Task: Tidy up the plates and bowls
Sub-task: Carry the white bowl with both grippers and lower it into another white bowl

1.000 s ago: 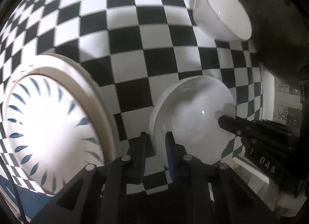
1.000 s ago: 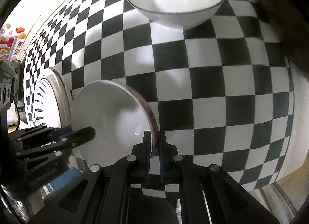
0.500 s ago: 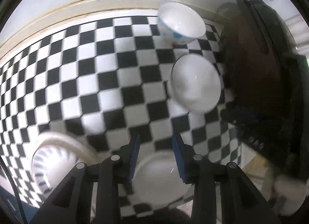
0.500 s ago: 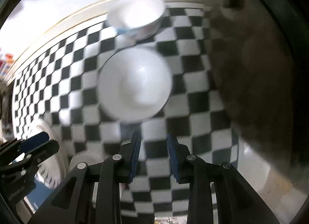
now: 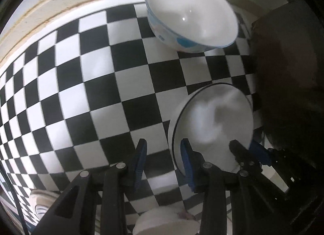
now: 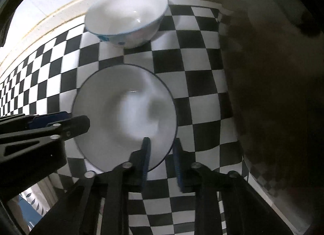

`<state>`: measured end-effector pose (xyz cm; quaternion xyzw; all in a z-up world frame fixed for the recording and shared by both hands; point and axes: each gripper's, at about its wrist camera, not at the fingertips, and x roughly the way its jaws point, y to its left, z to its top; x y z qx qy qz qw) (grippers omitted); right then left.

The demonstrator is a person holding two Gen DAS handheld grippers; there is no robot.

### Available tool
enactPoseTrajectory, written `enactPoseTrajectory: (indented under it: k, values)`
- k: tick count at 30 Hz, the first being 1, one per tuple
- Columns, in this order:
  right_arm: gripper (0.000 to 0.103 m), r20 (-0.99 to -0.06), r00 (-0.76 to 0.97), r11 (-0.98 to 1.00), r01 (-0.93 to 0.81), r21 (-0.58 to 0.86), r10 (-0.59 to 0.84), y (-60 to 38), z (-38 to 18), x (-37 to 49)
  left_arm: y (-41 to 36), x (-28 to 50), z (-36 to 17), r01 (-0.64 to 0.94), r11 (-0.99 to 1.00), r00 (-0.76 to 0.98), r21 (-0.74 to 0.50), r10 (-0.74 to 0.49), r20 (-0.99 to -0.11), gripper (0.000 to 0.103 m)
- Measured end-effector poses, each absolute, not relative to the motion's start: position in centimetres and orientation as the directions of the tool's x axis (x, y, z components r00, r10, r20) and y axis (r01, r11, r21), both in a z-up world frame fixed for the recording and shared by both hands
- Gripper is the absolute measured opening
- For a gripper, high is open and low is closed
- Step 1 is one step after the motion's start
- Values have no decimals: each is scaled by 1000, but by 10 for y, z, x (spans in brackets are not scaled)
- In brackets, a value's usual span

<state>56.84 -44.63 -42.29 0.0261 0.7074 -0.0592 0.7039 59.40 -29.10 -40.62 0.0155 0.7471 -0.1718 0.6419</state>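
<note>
Right gripper (image 6: 161,159): fingers closing, straddling the near rim of the dark-rimmed bowl (image 6: 124,116), not pressing. Left gripper (image 5: 163,159): fingers spread at its opposite rim. Two bowls upright on the checkered desk (image 5: 85,85); blue-patterned bowl (image 6: 126,15) behind.

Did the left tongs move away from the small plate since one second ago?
Yes. The left tongs now straddle the dark-rimmed bowl's rim, with the small plate behind them.

left claw (image 5: 162,150): black frame; blue pads; silver screws | right claw (image 6: 161,150): black; blue pads; round screws
</note>
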Motion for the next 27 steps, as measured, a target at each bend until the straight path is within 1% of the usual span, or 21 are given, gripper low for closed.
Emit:
enactPoseTrajectory:
  k: [1,3,5,6,9,11,16,25,27]
  values:
    - [16,-999,-12,991,126,-43,-42,-448,-425,569,-292,595,-410,247,943,-176,-225,-185,-967,32]
    - [15,-999,-16,990,133,-35,-33,-451,-428,571,-293,597,-416,260,944,-155,-203,-166,-974,30]
    - [15,-999,-17,991,129,-35,-33,-447,-432,574,-294,596,-419,261,942,-158,-211,-174,-972,23]
    - [15,-1000,-12,992,127,-24,-23,-446,-432,575,-293,595,-419,260,941,-162,-218,-180,-970,17]
    - [13,-1000,-9,992,124,15,16,-442,-432,579,-291,594,-419,249,942,-161,-225,-189,-969,13]
    - [13,-998,-7,991,123,58,60,-438,-433,582,-280,596,-415,236,947,-155,-219,-185,-970,13]
    - [12,-995,-2,989,109,101,101,-427,-435,595,-256,599,-409,204,950,-148,-237,-209,-967,13]
    - [12,-985,-61,979,139,151,161,-437,-454,623,-243,618,-422,120,942,-178,-315,-291,-940,13]
    - [7,-983,-61,975,151,163,173,-441,-457,626,-243,616,-420,119,936,-176,-331,-308,-935,13]
